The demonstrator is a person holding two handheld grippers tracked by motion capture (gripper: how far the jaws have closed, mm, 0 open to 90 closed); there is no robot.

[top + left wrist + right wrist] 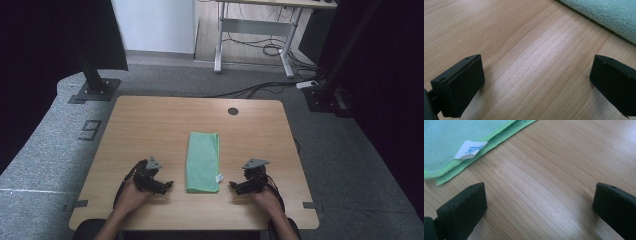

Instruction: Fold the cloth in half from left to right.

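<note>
A green cloth [203,161], folded into a long strip, lies on the wooden table [150,125] near its middle. A white label [219,177] sticks out at its near right corner. My left gripper [167,186] rests low on the table just left of the cloth's near end, open, with bare wood between its jaws. In the left gripper view [536,77] the cloth [609,15] crosses the top right corner. My right gripper [233,186] sits just right of the cloth's near end, open and empty. The right gripper view [539,202] has the cloth [454,142] and its label [470,148] at top left.
A round black cable hole [233,111] is set near the table's far edge. Black frame posts stand on the grey carpet at the far left [95,75] and far right [325,85]. A white desk frame [250,30] with loose cables stands behind.
</note>
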